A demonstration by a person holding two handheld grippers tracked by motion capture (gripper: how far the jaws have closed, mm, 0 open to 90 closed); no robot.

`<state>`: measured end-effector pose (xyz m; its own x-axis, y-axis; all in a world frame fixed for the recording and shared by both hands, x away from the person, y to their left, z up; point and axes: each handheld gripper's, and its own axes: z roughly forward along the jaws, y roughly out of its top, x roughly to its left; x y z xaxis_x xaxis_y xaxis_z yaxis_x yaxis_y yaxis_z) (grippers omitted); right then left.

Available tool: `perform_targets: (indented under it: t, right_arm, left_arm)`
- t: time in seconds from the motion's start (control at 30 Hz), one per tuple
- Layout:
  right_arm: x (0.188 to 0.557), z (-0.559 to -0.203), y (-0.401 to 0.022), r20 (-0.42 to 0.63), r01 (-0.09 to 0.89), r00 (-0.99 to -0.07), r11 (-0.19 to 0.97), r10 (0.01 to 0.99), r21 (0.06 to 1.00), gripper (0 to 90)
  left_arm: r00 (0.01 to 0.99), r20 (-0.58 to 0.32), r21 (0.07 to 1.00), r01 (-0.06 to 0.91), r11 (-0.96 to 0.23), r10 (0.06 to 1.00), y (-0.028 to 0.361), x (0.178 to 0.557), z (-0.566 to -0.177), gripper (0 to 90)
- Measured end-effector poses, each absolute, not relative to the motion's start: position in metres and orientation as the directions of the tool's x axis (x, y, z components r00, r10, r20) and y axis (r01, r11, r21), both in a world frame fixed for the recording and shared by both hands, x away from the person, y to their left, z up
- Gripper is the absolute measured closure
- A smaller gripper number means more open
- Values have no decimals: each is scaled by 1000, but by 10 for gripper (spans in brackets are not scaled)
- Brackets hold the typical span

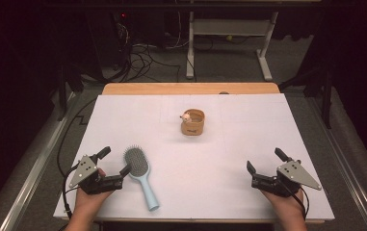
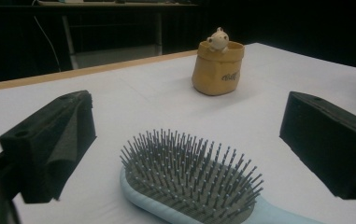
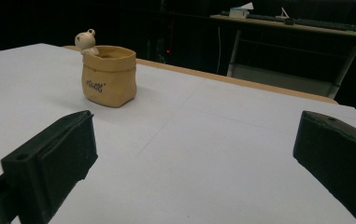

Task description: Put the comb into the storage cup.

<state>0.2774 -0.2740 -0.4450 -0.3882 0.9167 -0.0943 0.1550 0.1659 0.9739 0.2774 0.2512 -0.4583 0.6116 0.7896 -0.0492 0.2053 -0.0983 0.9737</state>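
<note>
- The bench (image 1: 248, 139) in front of me has a plain white top with a strip of bare wood along its far edge.
- The room around it is dark; on the floor beyond lie tangled cables (image 1: 145, 55), and the pale legs of another desk (image 1: 229, 43) stand there.
- Near the middle of the bench, well away from both my hands, sits a small tan pot (image 1: 193, 122) shaped like a sack, with a little pale animal figure (image 1: 186, 116) perched on its rim.
- The hairbrush (image 1: 140, 175) has a light blue body and handle and an oval grey pad of thin bristles with pale tips, facing up.
- It lies flat on the near left part of the bench, head pointing away from me and handle slanting toward the near edge.
- My left tool (image 1: 116, 161) rests on the bench with its jaws spread wide, released; the brush head lies between them, and I see a gap to each jaw in the left gripper view.
- From above, one jaw tip sits just beside the edge of the brush head.
- My right tool (image 1: 265, 161) rests on the near right of the bench, jaws wide apart over bare white surface, well apart from the brush.
</note>
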Motion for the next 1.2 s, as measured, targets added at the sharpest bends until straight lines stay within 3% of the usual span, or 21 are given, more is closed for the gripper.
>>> perform_targets:
  t: [0.53,1.0,1.2]
  right_arm:
    - [277,-445,-274,-92,154,-382,162,920,975,5]
    - [277,-444,-274,-100,148,-379,166,920,975,11]
    - [277,-445,-274,-100,147,-380,167,920,975,12]
  left_arm:
    - [635,-60,967,229,-114,770,245,277,-457,214]
    - [710,-28,960,215,-179,703,230,271,-456,503]
    - [734,-62,935,279,-217,676,219,272,-454,610]
